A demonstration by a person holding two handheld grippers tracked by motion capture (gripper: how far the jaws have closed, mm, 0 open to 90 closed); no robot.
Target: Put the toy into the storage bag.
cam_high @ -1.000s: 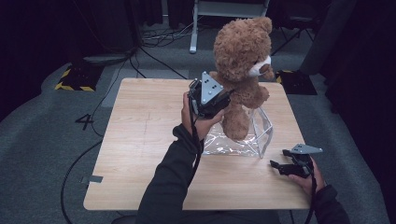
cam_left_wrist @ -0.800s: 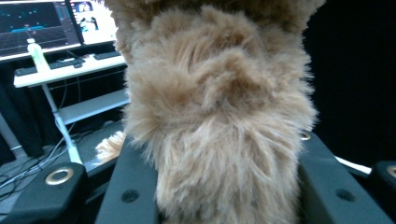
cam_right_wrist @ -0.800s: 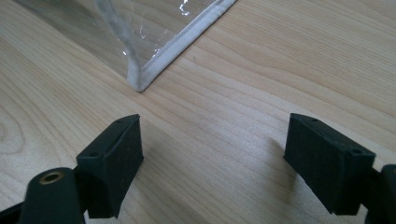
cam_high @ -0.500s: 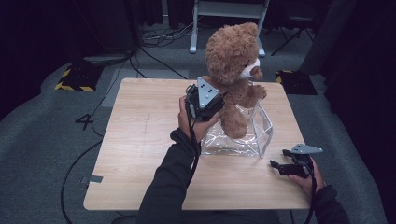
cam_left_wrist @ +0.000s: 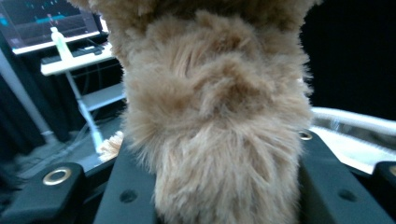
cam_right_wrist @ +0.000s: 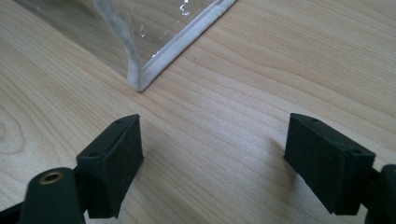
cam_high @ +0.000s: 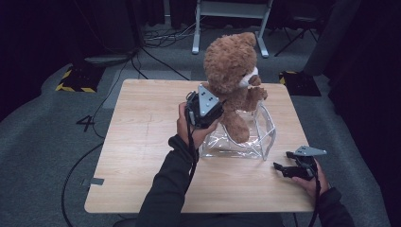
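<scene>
High view: the left claw (cam_high: 208,106) grips a brown teddy bear (cam_high: 234,71) by its back and holds it upright over a clear plastic bag (cam_high: 265,137) that stands open toward the right of the worktop (cam_high: 142,142). One of the bear's legs already hangs down inside the bag's mouth; the head, arms and trunk are above the rim. Nothing else can be made out in the bag. The right claw (cam_high: 291,169) rests low on the worktop at the near right, just beside the bag's near corner and apart from it.

Left gripper view: the black jaws are pressed into the bear's fur (cam_left_wrist: 215,140) from both sides, closed on the plush.

Right gripper view: the jaws stand wide apart with nothing between them, only bare wood; the bag's seamed corner (cam_right_wrist: 140,84) lies just ahead, untouched.

Risk, as I judge it: the bag is soft and unsupported, so the wide bear may catch the rim, fold a wall inward or tip the bag, since no claw steadies it.
</scene>
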